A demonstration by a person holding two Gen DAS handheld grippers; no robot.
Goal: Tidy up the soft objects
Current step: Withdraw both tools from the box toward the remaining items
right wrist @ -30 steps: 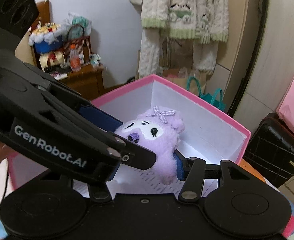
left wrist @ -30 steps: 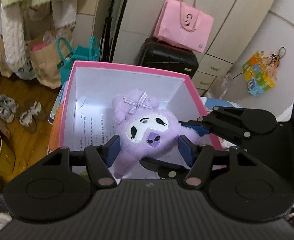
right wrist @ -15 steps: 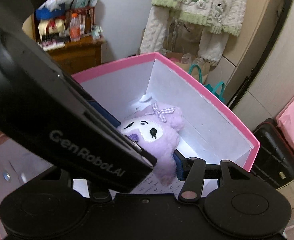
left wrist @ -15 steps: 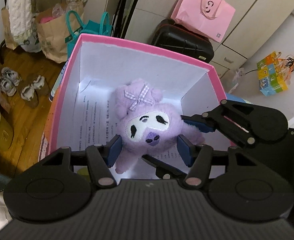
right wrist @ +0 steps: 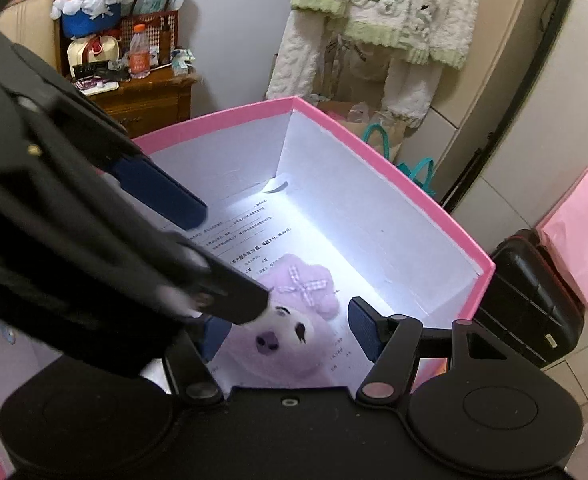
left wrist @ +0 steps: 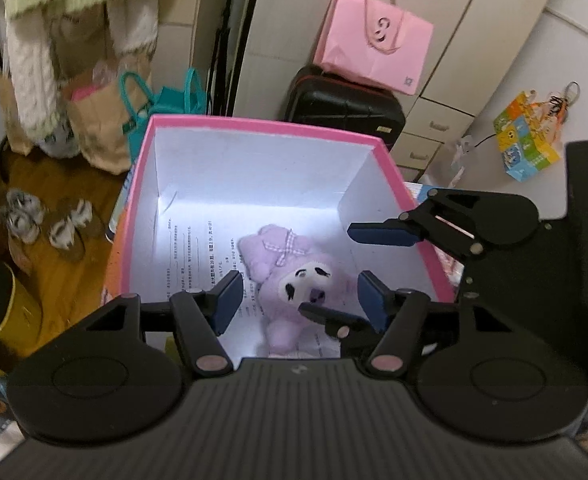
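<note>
The purple plush toy (left wrist: 294, 280) lies on its back on the printed paper sheet (left wrist: 198, 256) that lines the floor of the pink box (left wrist: 262, 124), face up, with the bow end toward the far wall and the feet toward both cameras. Its long axis therefore runs roughly along the line of each tool's fingers, not across them.

In the left wrist view, the left gripper (left wrist: 298, 300) hangs above the box with its blue pads spread wide, one on either side of the toy and touching nothing; the toy sits below and between them, slightly nearer the right-hand pad. Further right in the same view, the right gripper (left wrist: 334, 276) reaches in from the side, also parted, its upper blue finger high over the box's right wall and its lower black finger crossing just in front of the toy's snout (whether it brushes the fur cannot be told).

In the right wrist view, the right gripper (right wrist: 290, 330) is likewise spread, the toy's face between its fingers and below them, with clear gaps on both sides. The left tool's dark body crosses the left half of this view and hides part of the toy.

Neither tool holds anything. Judging from this, the toy is already placed, and both tools need only lift straight up, clear of the box walls; the right one looks marginally nearer the toy.
</note>
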